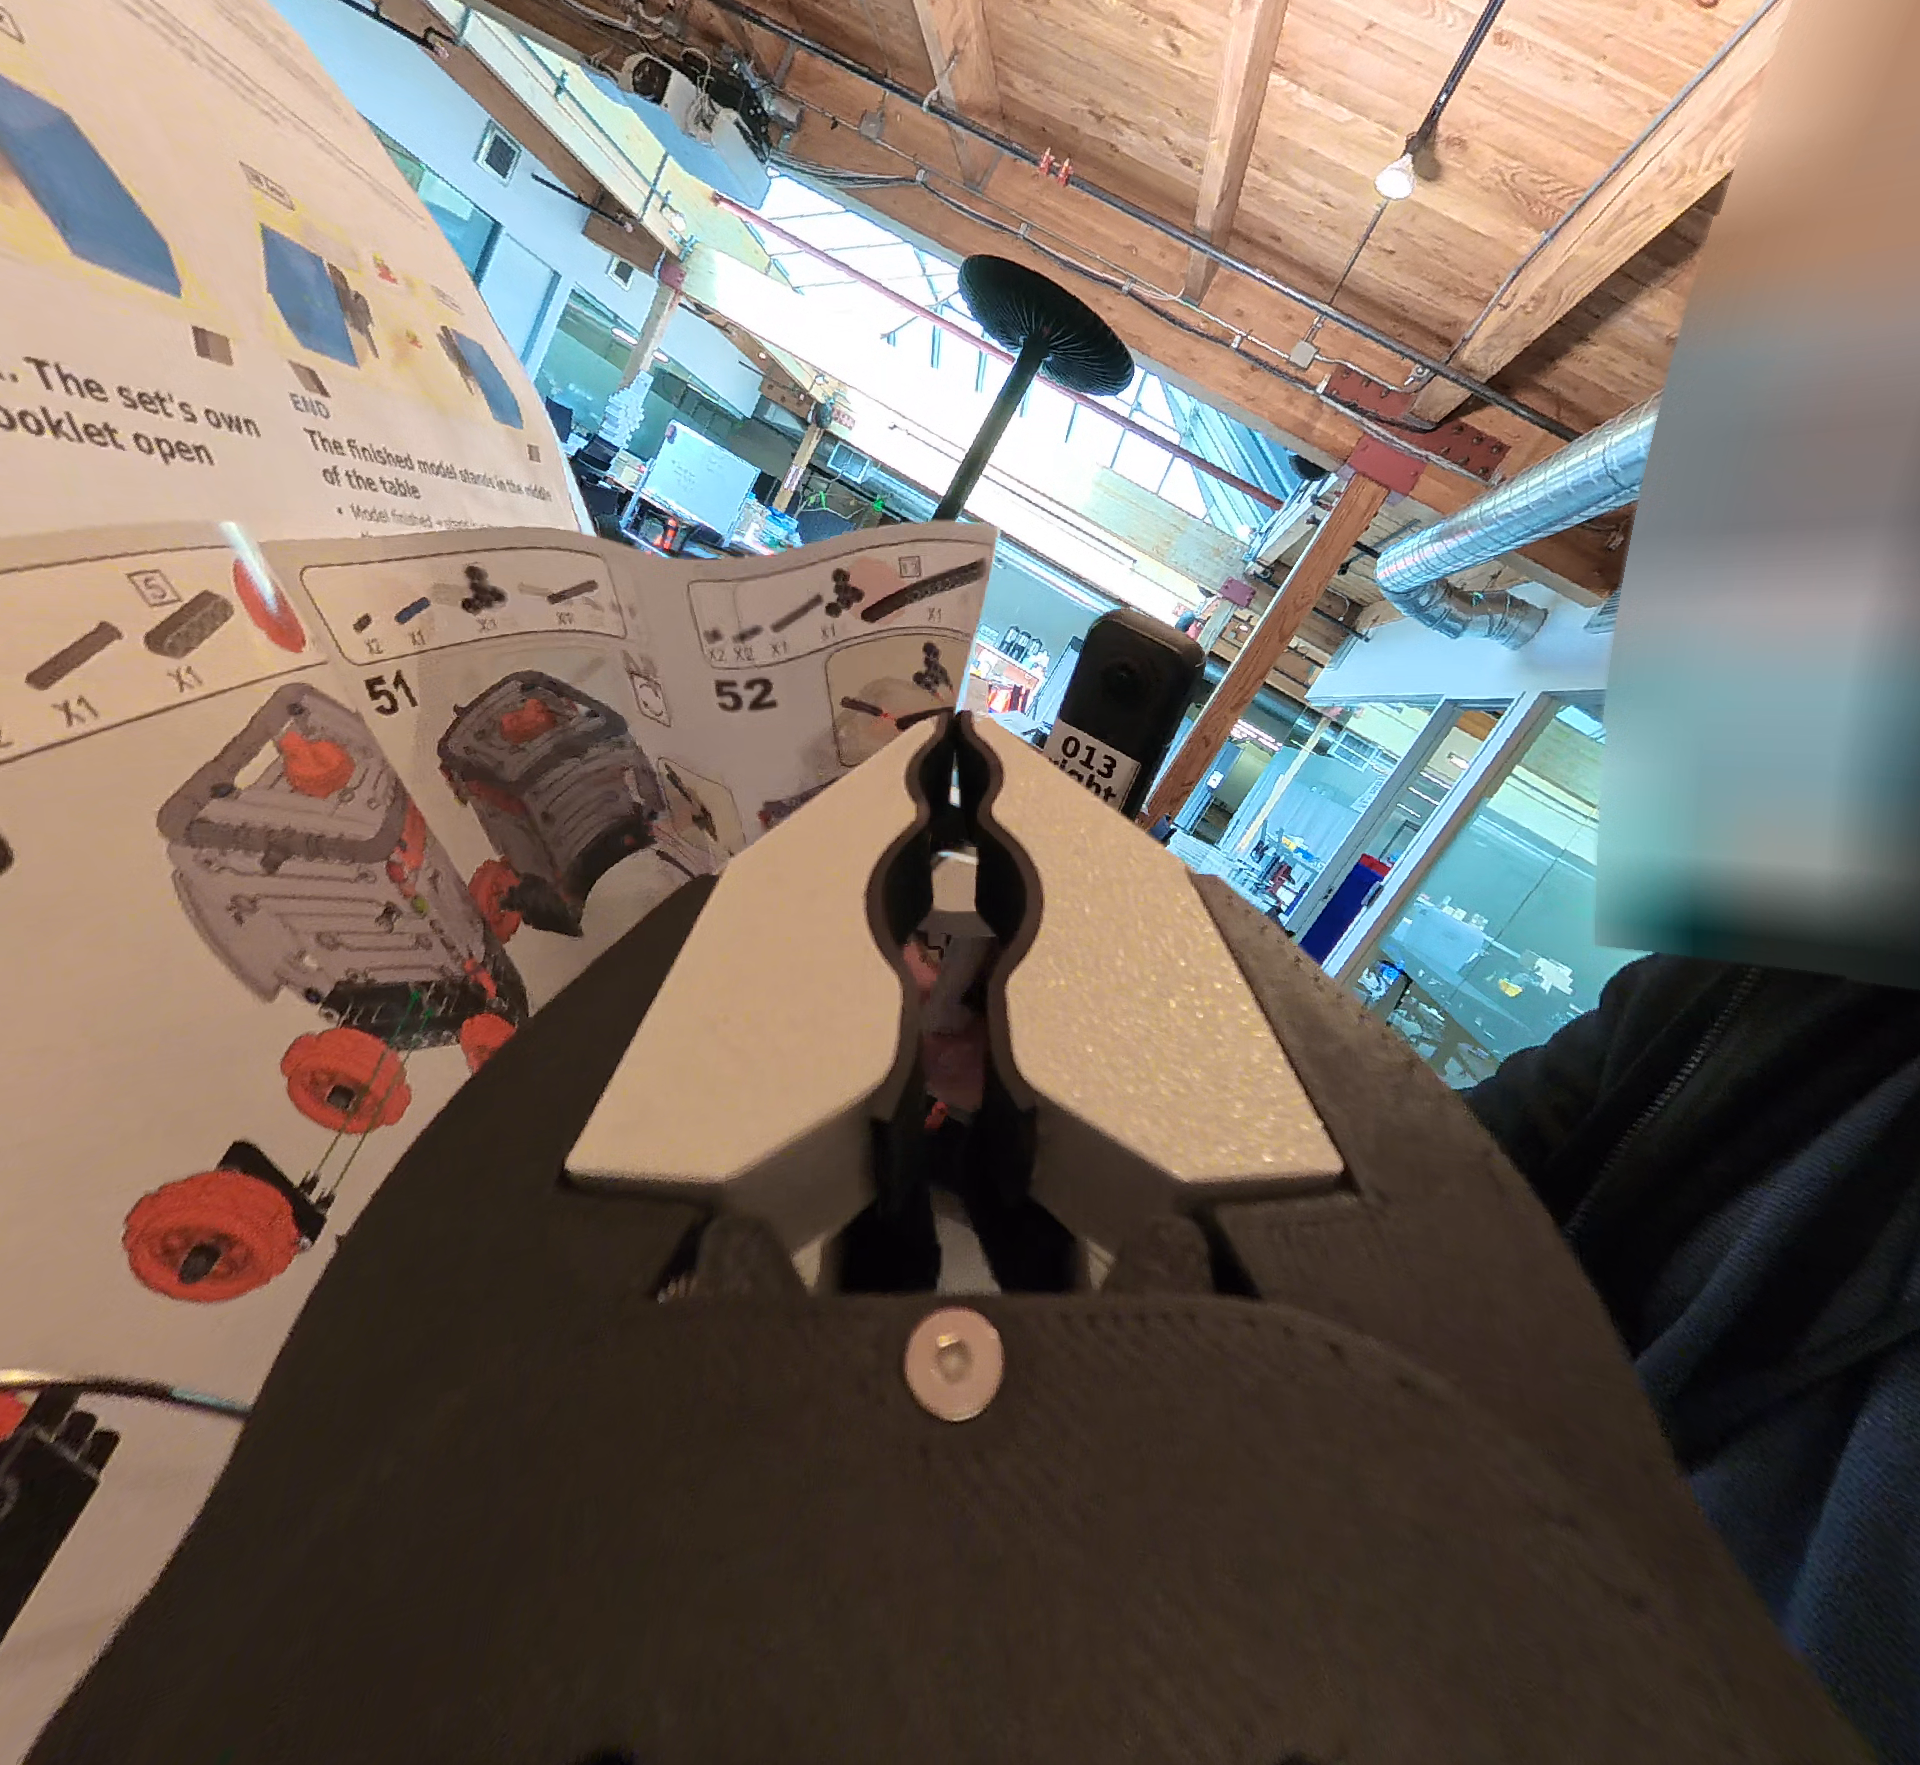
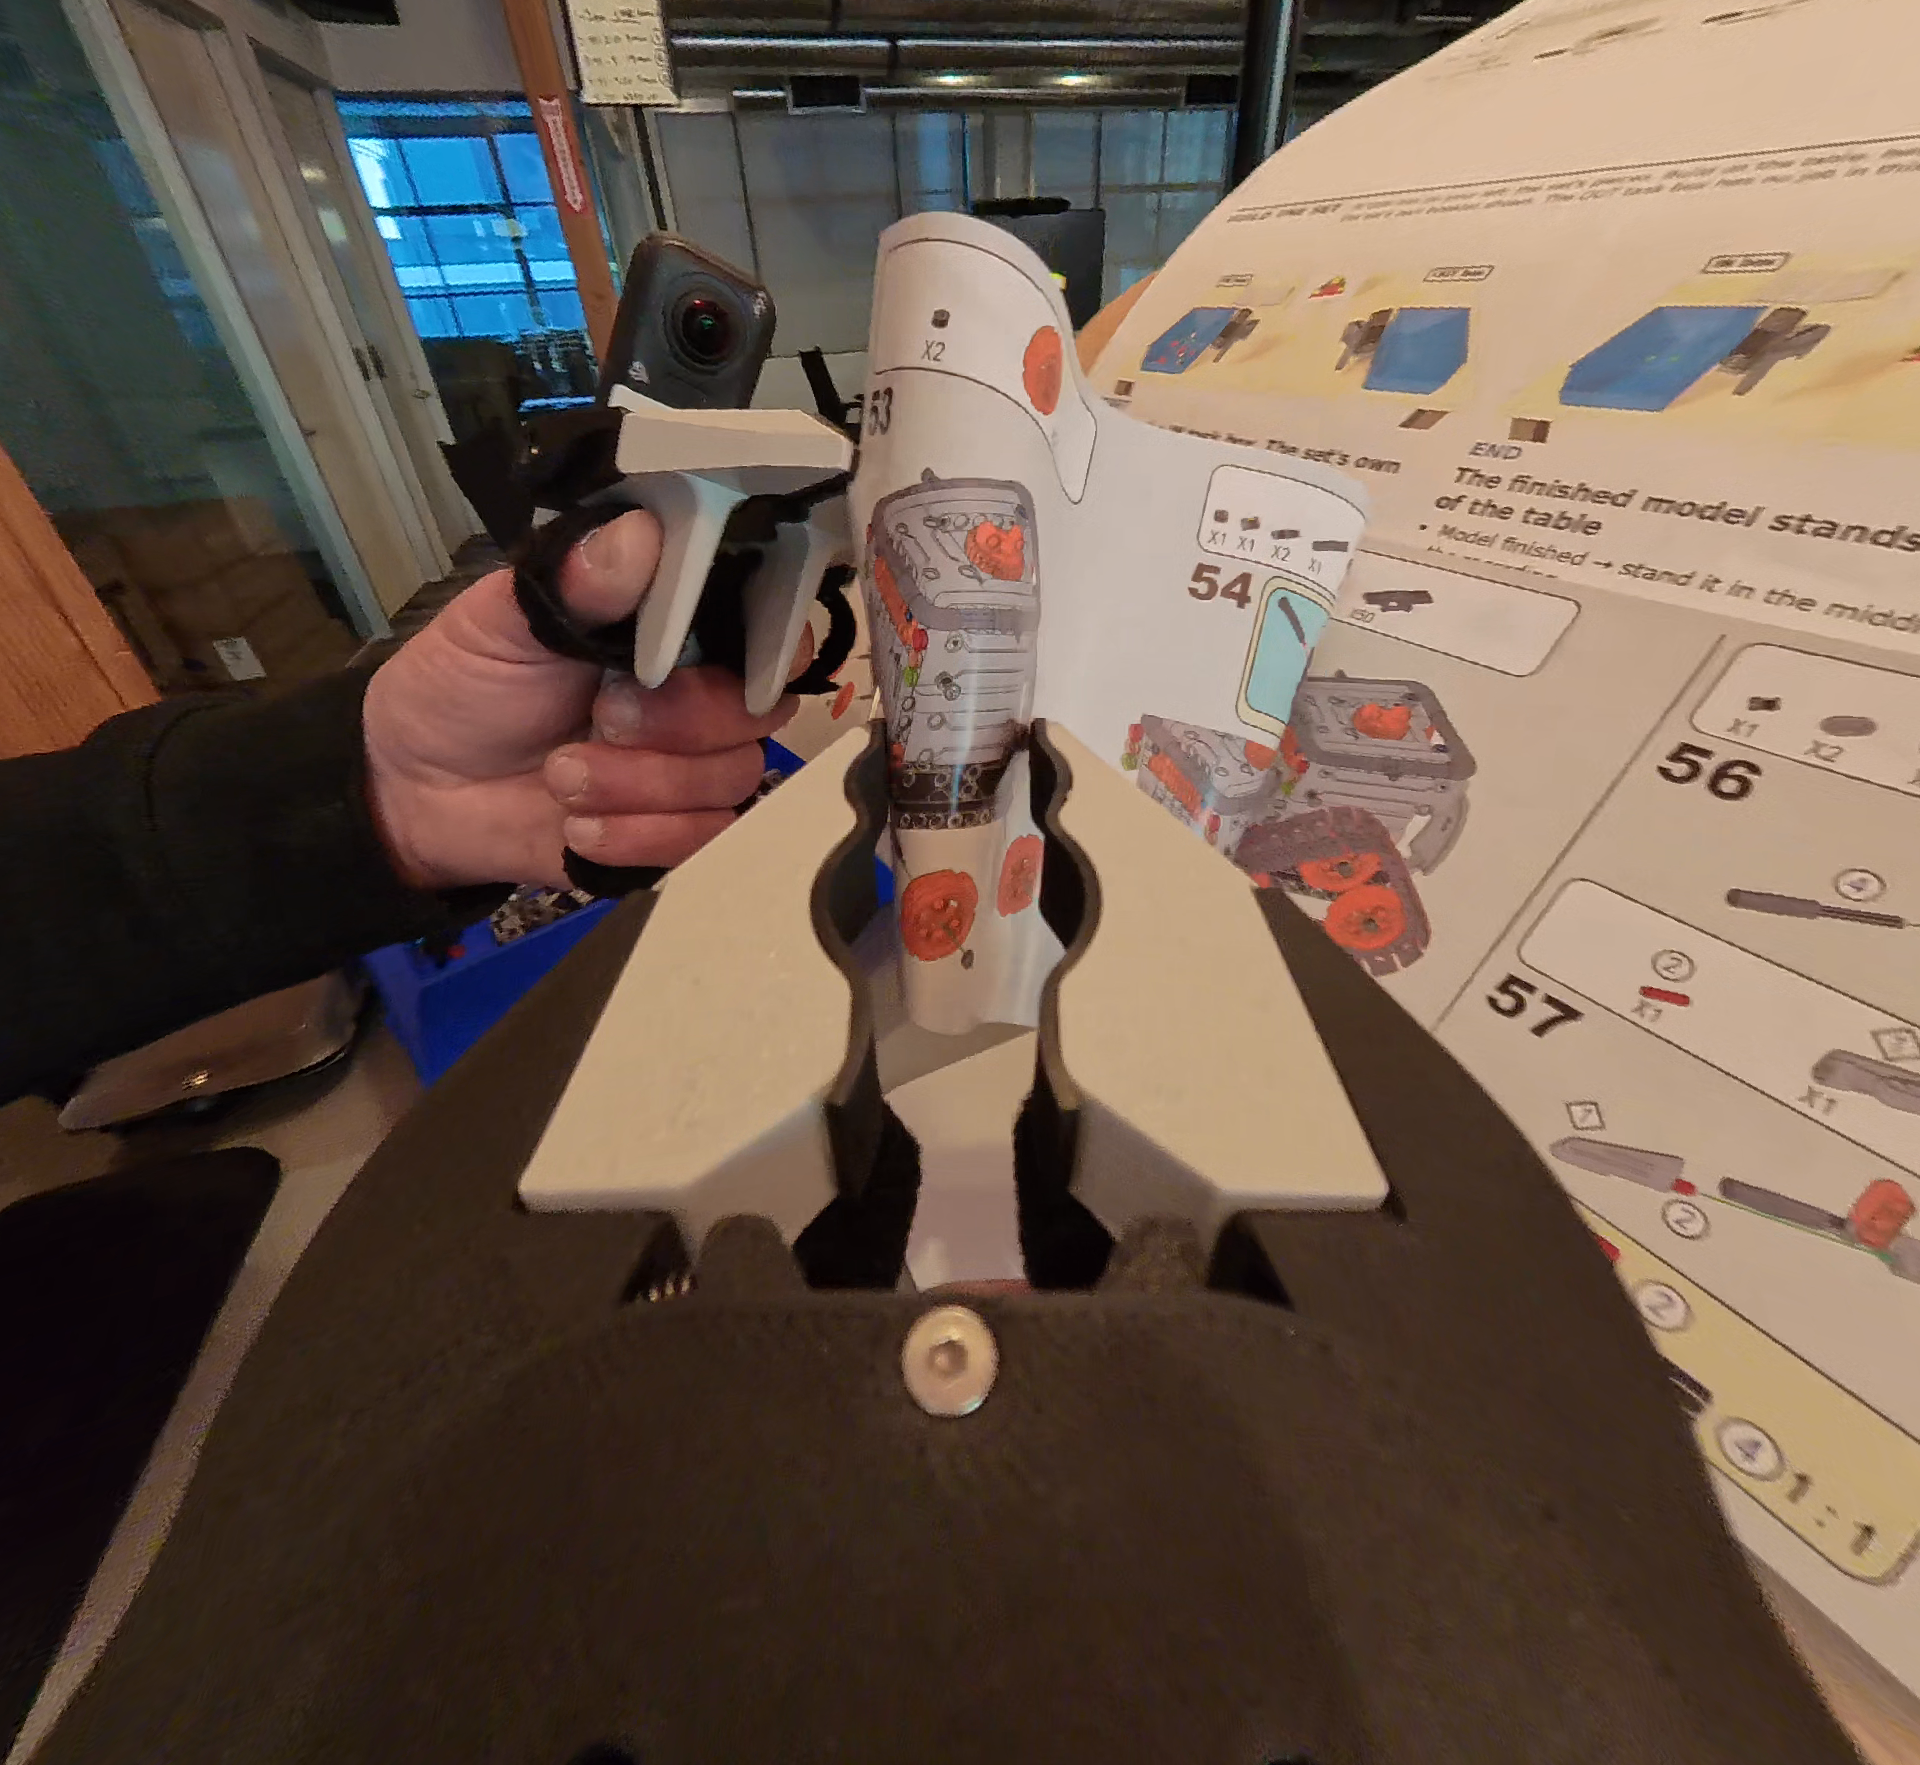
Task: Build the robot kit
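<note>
Booklet page (image 2: pixel 961 759), curled and lifted upright off the open instruction booklet (image 2: pixel 1621 780), is where I have both tools: my left gripper (image 2: pixel 831 510) is pressed shut on its far left edge, I judge to keep the leaf standing, while my right gripper (image 2: pixel 956 749) is spread with the leaf's near part between the fingers, contact unclear. From the left wrist view, left gripper (image 1: pixel 958 728) tips meet at the page's right edge; open air lies right, a large printed sheet (image 1: pixel 156 261) crowds left.
</note>
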### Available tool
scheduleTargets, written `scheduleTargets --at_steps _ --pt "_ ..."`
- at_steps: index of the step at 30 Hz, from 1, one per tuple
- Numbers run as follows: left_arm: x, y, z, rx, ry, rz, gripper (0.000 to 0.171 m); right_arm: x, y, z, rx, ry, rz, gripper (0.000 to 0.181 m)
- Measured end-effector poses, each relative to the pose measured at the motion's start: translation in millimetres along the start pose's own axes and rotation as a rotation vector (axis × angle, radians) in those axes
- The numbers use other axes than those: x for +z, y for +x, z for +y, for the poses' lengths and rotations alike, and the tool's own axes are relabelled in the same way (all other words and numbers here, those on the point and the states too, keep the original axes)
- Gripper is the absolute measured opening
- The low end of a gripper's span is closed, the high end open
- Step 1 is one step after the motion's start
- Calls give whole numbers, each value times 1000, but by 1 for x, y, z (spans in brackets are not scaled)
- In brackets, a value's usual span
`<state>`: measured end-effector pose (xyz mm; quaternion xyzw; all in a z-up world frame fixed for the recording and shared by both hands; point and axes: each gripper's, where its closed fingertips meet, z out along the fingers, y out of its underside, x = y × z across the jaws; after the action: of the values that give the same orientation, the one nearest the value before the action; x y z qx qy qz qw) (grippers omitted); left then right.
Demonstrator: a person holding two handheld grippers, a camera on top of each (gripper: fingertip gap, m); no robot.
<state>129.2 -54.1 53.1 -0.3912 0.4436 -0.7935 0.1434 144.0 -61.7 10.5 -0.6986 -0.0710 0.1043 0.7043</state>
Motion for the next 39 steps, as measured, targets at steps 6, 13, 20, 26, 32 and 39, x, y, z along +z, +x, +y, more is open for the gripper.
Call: scheduleTargets --at_steps 6,13,20,26,32,39 --pt "1 7 0 11 1 28 6 -5 -8 -10 94 73 -108 9" --pt "23 21 8 90 -73 63 10 -16 -11 -21 248 157 -251 23" --pt "40 31 9 127 -94 77 0 -26 -9 -32 337 243 -323 32" --pt "54 34 10 128 -113 53 0 -38 -3 -38 384 317 -341 22" --pt "78 34 16 168 -173 17 12 -55 6 -44 488 413 -402 23" --pt "88 31 22 201 -211 -23 8 -62 11 -45 506 438 -397 24"
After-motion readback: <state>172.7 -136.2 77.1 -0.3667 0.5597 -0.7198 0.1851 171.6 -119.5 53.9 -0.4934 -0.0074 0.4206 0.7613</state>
